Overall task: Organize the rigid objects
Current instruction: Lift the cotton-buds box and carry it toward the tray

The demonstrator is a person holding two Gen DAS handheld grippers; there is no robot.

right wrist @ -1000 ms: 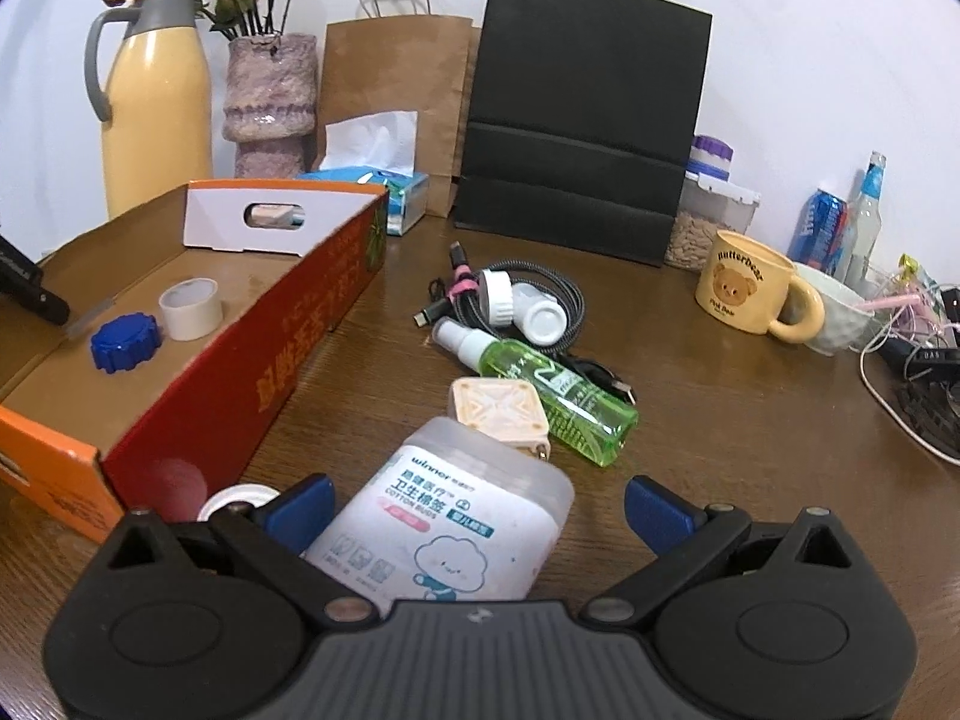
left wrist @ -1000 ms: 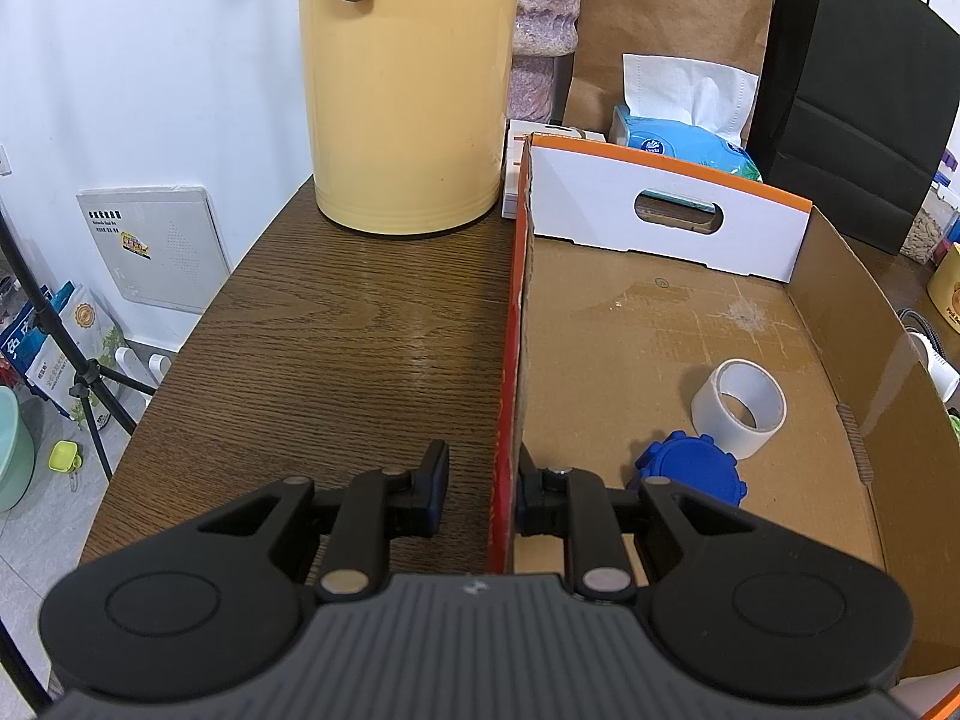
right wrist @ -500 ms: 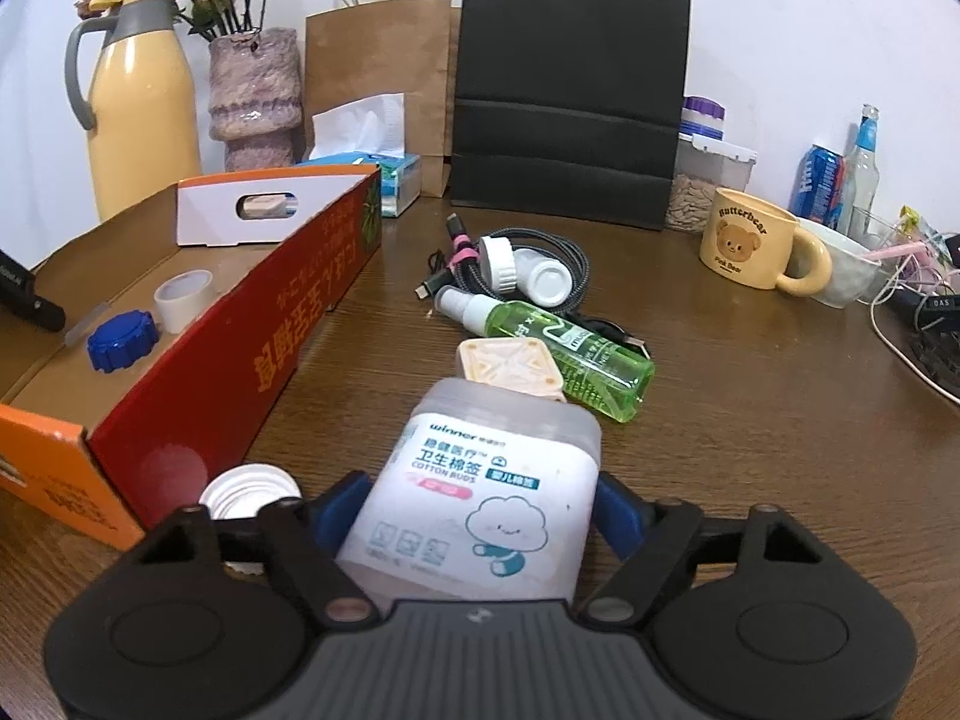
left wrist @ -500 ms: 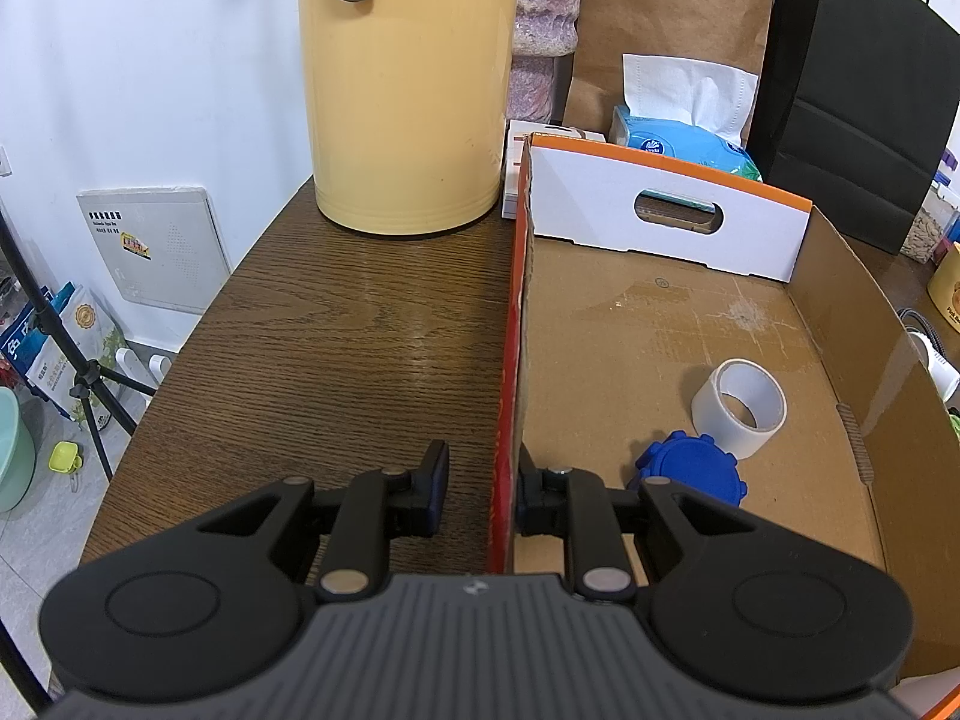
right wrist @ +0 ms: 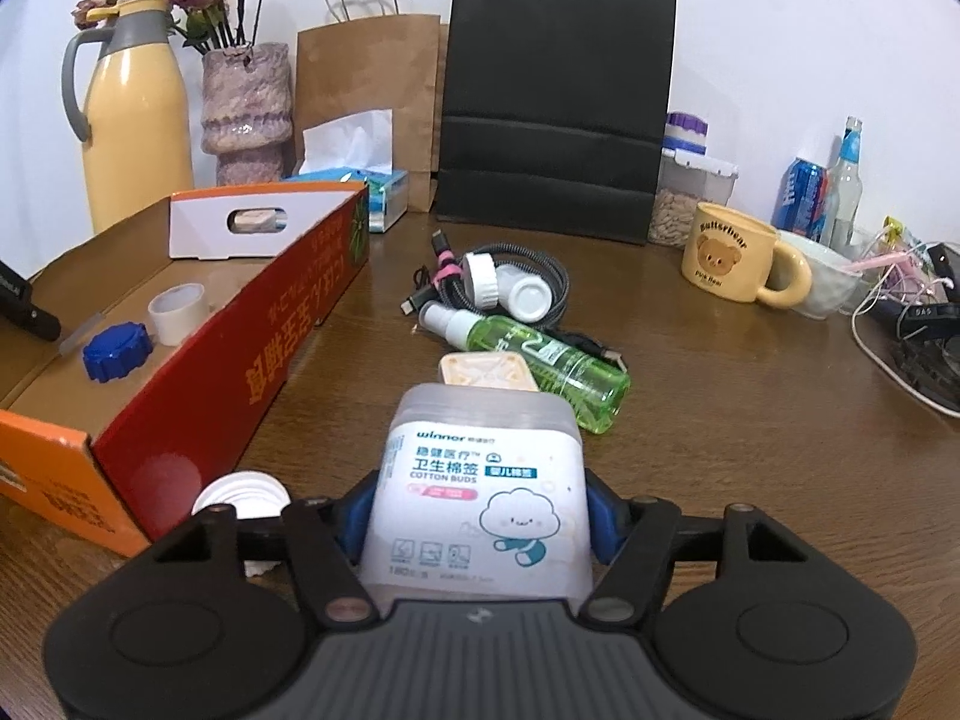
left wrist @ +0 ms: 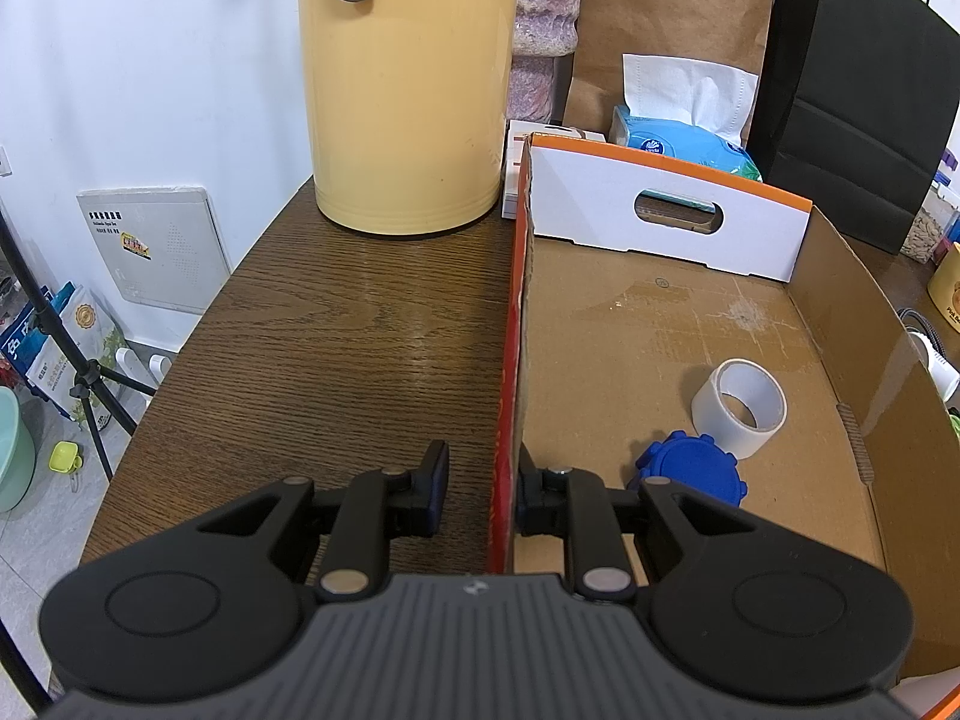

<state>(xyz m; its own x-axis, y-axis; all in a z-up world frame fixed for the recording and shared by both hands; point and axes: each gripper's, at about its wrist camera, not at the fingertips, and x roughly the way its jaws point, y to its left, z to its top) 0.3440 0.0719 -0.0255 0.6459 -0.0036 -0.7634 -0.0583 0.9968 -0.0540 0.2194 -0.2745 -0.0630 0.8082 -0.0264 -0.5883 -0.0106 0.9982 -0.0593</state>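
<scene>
A dark brown wood-grain table (left wrist: 336, 360) stands against a white wall, with a pale tiled floor (left wrist: 36, 546) and a black tripod leg (left wrist: 66, 354) beside it on the left. Along the back of the table stand a yellow thermos jug (right wrist: 135, 120), a purple knitted vase (right wrist: 246, 108) with dried flowers, a brown paper bag (right wrist: 372, 78), a black paper bag (right wrist: 552, 108) and a blue tissue box (right wrist: 384, 195).

The open cardboard box (left wrist: 840, 312), red outside with orange edges, lies on the table's left part. Inside it sit a roll of clear tape (left wrist: 741, 405) and, just beside it, a blue ridged cap (left wrist: 690, 471).

The left tool (left wrist: 477, 495) is clamped narrowly on the box's near side wall, one pad outside, one inside.

The right tool (right wrist: 477, 516) has just been closing, and its blue pads now press both sides of the cotton bud box (right wrist: 480, 480), a rounded translucent plastic tub with a white label and a cloud cartoon. The tub sits low over the table just right of the cardboard box, near a white lid (right wrist: 240, 495). Beyond it lie a peach square case (right wrist: 486, 371), a green spray bottle (right wrist: 540, 354) and a coiled cable (right wrist: 510, 288).
</scene>
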